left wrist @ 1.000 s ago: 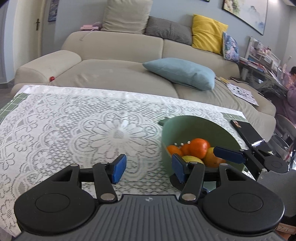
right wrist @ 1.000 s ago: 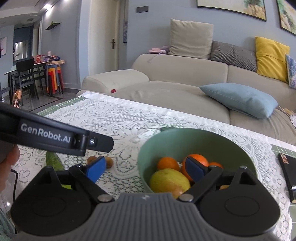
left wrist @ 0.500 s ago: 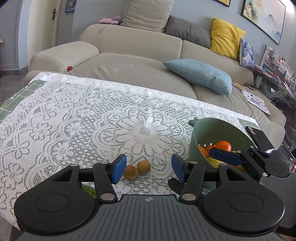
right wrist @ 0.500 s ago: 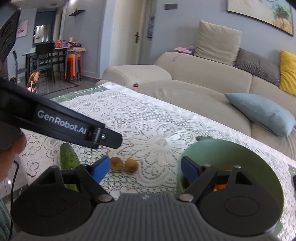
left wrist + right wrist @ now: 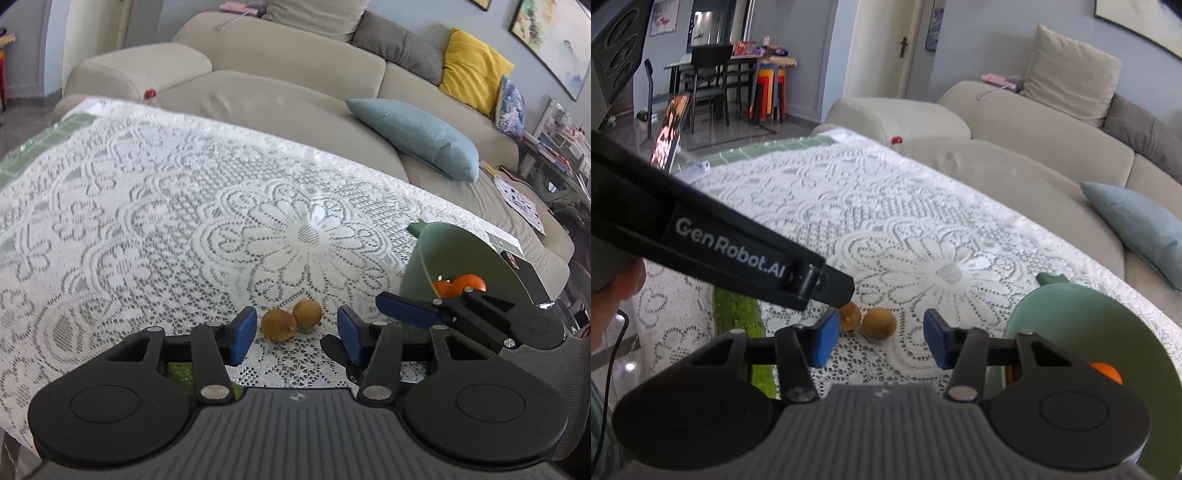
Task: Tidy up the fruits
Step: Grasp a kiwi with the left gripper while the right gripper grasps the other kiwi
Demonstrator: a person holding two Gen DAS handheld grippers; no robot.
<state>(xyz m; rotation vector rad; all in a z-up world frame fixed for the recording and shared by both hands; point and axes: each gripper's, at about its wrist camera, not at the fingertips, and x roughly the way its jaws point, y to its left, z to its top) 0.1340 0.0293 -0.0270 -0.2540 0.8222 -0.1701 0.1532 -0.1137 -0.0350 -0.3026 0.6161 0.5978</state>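
Note:
Two small brown fruits (image 5: 291, 319) lie side by side on the lace tablecloth (image 5: 184, 221); they also show in the right wrist view (image 5: 871, 321). My left gripper (image 5: 297, 334) is open and empty, just short of them. My right gripper (image 5: 877, 341) is open and empty, also just behind them. A green bowl (image 5: 461, 254) with oranges (image 5: 460, 284) stands to the right; its rim shows in the right wrist view (image 5: 1089, 314). A green cucumber (image 5: 737, 310) lies to the left, partly hidden by the left gripper's arm.
A beige sofa (image 5: 280, 77) with a blue cushion (image 5: 417, 134) runs along the table's far side. A dark phone (image 5: 524, 266) lies beyond the bowl. A dining table with chairs (image 5: 713, 74) stands far left.
Both grippers have swung left, away from the bowl, and now point at the two brown fruits. Both stay open.

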